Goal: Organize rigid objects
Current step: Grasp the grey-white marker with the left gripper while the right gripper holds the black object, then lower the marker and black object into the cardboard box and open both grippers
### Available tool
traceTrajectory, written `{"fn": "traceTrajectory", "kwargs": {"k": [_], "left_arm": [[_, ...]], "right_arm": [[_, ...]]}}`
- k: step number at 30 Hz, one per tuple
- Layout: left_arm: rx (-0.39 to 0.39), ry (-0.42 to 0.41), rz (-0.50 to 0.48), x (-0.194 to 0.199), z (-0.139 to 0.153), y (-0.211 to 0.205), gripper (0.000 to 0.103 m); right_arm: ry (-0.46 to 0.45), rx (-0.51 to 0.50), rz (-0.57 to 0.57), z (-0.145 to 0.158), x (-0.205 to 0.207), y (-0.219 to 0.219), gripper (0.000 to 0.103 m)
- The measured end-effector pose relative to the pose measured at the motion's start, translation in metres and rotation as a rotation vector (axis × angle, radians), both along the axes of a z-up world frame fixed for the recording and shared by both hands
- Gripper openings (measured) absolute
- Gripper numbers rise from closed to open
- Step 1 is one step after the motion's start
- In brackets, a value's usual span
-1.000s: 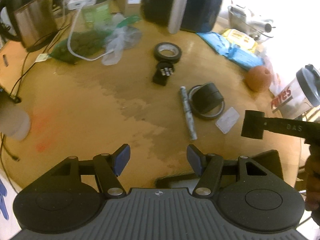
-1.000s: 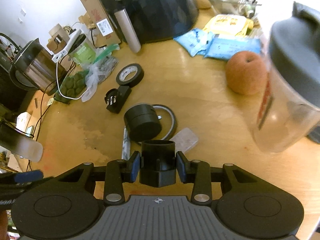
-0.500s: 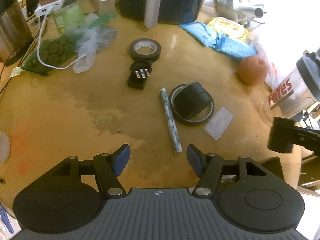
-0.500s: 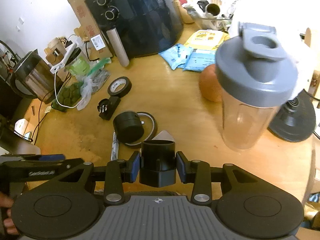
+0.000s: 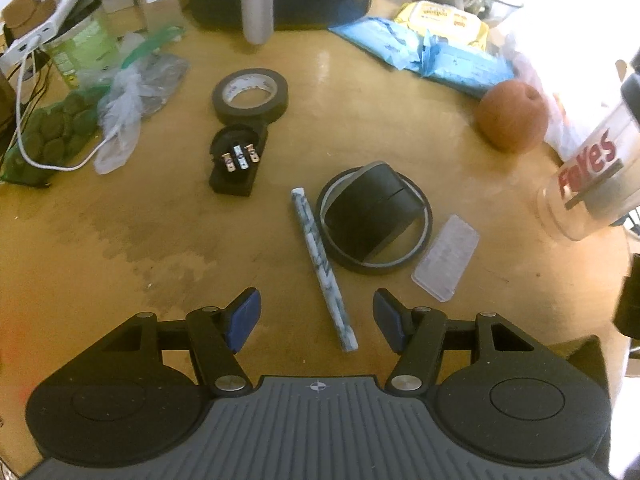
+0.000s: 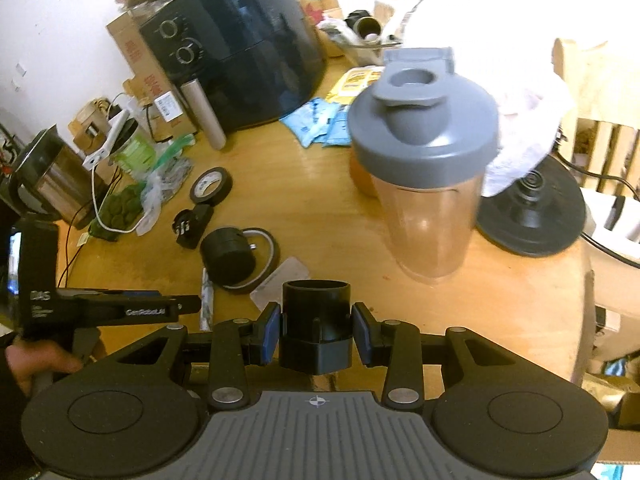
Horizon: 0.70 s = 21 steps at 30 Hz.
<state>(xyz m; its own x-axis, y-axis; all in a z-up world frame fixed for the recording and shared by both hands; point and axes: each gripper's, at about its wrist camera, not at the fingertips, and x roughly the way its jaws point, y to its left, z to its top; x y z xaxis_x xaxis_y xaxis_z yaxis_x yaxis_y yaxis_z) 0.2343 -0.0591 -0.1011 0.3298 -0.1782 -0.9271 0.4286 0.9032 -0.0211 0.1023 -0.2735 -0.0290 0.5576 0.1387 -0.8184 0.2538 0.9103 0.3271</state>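
My left gripper (image 5: 316, 322) is open and empty, low over the wooden table (image 5: 120, 240), with the near end of a marbled pen (image 5: 322, 268) between its fingers. Beyond it lie a black cylinder (image 5: 370, 210) on a thin tape ring (image 5: 416, 248), a clear plastic case (image 5: 446, 258), a black plug adapter (image 5: 236, 164) and a black tape roll (image 5: 250, 94). My right gripper (image 6: 316, 330) is shut on a black tube-shaped plastic part (image 6: 316, 320), held above the table's near edge, in front of a shaker bottle (image 6: 424, 160).
An air fryer (image 6: 236, 44), a kettle (image 6: 44, 176), blue wipe packs (image 5: 432, 54), an apple (image 5: 512, 114), a green bag with a white cable (image 5: 52, 132) and a black fan base (image 6: 532, 208) crowd the table's back and right side. The left gripper's body (image 6: 100, 308) shows at left.
The left gripper has moved forward and right, so the pen now lies between its fingers. The right gripper has drawn back and risen with the black part still held.
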Motion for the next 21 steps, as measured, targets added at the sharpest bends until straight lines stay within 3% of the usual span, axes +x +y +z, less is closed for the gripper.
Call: {"fn": "traceTrajectory", "kwargs": {"k": [5, 6, 8, 10, 15, 21], "left_arm": [[0.019, -0.008, -0.017, 0.006, -0.011, -0.007, 0.058], [0.021, -0.01, -0.021, 0.007, -0.013, -0.008, 0.053], [0.023, 0.007, -0.027, 0.01, -0.017, -0.009, 0.027], [0.011, 0.033, -0.024, 0.011, -0.02, -0.009, 0.016], [0.013, 0.016, -0.029, 0.008, -0.023, -0.003, 0.01], [-0.011, -0.003, -0.008, 0.006, -0.011, 0.009, 0.01]], "right_arm": [[0.0, -0.001, -0.028, 0.001, -0.008, -0.005, 0.041], [-0.001, -0.001, -0.033, 0.001, -0.01, -0.006, 0.041], [-0.002, -0.001, -0.041, 0.002, -0.014, -0.008, 0.041], [-0.004, -0.002, -0.047, 0.003, -0.016, -0.009, 0.041], [-0.009, -0.005, -0.051, 0.006, -0.021, -0.007, 0.041], [-0.012, 0.001, -0.05, 0.007, -0.023, -0.006, 0.041]]}}
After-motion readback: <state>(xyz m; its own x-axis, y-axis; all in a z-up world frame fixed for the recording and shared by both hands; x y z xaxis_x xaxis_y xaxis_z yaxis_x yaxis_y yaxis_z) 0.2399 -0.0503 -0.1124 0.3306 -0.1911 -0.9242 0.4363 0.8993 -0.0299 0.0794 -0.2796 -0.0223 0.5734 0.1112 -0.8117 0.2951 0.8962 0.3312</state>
